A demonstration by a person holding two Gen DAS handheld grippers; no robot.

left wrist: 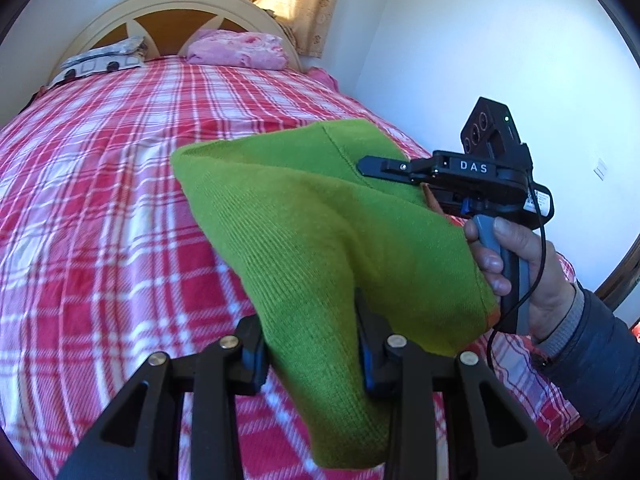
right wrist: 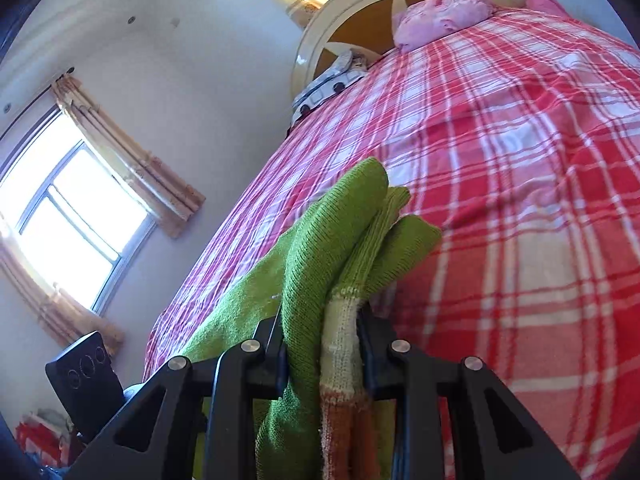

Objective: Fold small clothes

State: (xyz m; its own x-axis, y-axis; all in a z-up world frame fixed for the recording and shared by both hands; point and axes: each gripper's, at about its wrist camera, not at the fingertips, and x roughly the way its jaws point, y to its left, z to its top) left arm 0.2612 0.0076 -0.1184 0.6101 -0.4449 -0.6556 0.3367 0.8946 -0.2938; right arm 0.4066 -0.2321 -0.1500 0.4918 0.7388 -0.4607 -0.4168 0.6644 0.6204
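Looking along my left gripper (left wrist: 312, 354), I see its two fingers closed on a fold of the green knit (left wrist: 320, 240), which is pinched between the pads and hangs below them. From that pinch the cloth rises up and away over the plaid bed (left wrist: 100, 200), lifted clear of the cover, with its long axis running from my left gripper at lower centre toward the right gripper (left wrist: 364, 166) at upper right. The far edge is doubled over into a rounded fold pointing toward the headboard (left wrist: 176, 4). A seam runs down the knit just beside the right gripper's tip. Past the bed's head lie a patterned pillow (left wrist: 100, 60) on the left and a pink bundle (left wrist: 240, 50) beside it.

Further right, the right gripper comes in sideways, its fingers together on the cloth's upper right edge, and my right hand (left wrist: 516, 268) wraps the handle.

In the right wrist view, the right gripper (right wrist: 322, 346) is nearly shut with several layers of the knit (right wrist: 332, 240) bunched between its fingers, including a striped cream and orange band (right wrist: 340, 360). The green layers stick out beyond the fingertips toward the headboard (right wrist: 316, 36), ending in rounded folds. At lower left, part of the left gripper's body (right wrist: 86, 372) shows below a window (right wrist: 68, 216).
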